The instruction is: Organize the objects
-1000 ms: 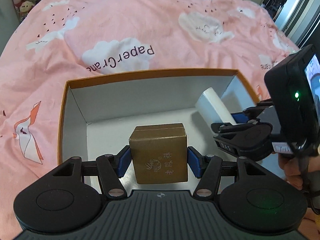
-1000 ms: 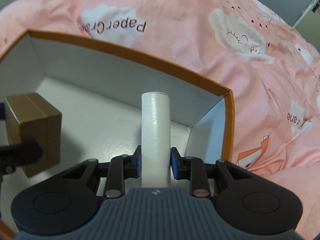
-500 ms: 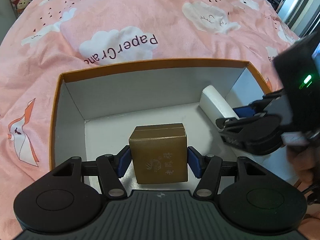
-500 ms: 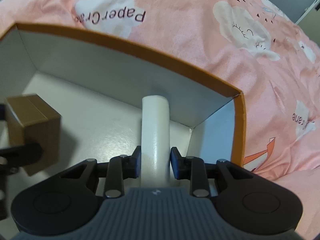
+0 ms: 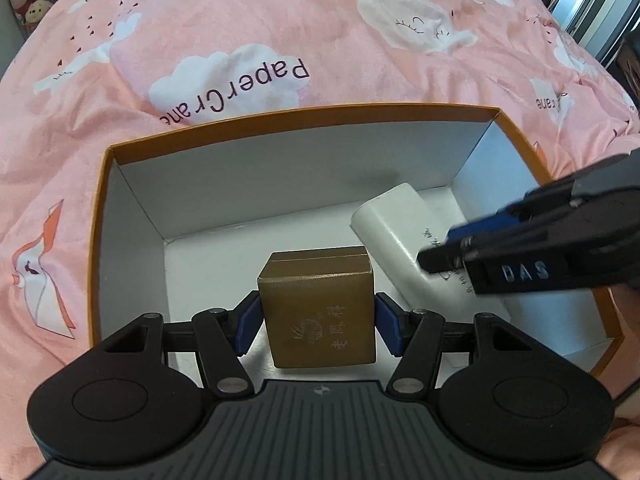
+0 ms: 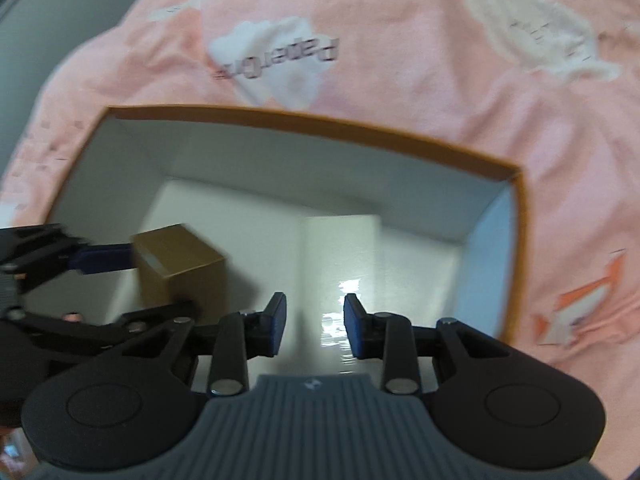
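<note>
My left gripper (image 5: 318, 326) is shut on a small brown carton (image 5: 318, 314) and holds it inside an open orange box with white walls (image 5: 132, 208). A white oblong box (image 5: 400, 236) lies on the orange box's floor at the right. My right gripper (image 6: 314, 330) is open and empty, raised just above that white box (image 6: 340, 256). In the right wrist view the brown carton (image 6: 180, 264) and my left gripper's blue pads (image 6: 104, 262) sit at the left. The right gripper also shows in the left wrist view (image 5: 460, 252).
The orange box rim (image 6: 360, 128) rests on a pink bedspread (image 5: 280, 20) with white clouds and "Paper Crane" lettering. Plush toys (image 5: 28, 0) sit at the far left corner. A window or cabinet (image 5: 592, 4) is at the far right.
My right gripper has opened and let go of the white box, which now lies on the box floor, and has pulled back and up. My left gripper still holds the brown carton.
</note>
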Action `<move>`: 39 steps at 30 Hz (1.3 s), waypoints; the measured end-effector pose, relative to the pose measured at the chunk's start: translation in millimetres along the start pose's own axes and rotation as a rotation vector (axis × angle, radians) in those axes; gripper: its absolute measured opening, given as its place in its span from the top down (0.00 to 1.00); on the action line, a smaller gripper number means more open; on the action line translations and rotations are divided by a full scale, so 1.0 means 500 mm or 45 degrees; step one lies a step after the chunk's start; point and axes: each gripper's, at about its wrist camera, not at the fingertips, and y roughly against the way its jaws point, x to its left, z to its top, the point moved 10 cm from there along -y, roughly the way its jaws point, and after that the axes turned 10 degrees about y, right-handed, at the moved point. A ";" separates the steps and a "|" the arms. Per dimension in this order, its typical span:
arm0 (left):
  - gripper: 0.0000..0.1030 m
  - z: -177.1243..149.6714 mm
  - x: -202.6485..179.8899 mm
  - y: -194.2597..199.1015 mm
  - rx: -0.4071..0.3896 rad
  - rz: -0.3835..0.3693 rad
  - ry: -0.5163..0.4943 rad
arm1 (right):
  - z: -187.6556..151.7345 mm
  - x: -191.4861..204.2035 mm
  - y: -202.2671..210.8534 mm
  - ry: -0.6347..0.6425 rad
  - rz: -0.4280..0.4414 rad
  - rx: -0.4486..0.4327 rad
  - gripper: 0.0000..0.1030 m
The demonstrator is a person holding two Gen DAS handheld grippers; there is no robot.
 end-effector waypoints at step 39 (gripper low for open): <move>0.29 -0.029 -0.042 -0.050 0.206 -0.090 -0.190 | 0.001 -0.031 0.018 0.122 -0.146 -0.142 0.83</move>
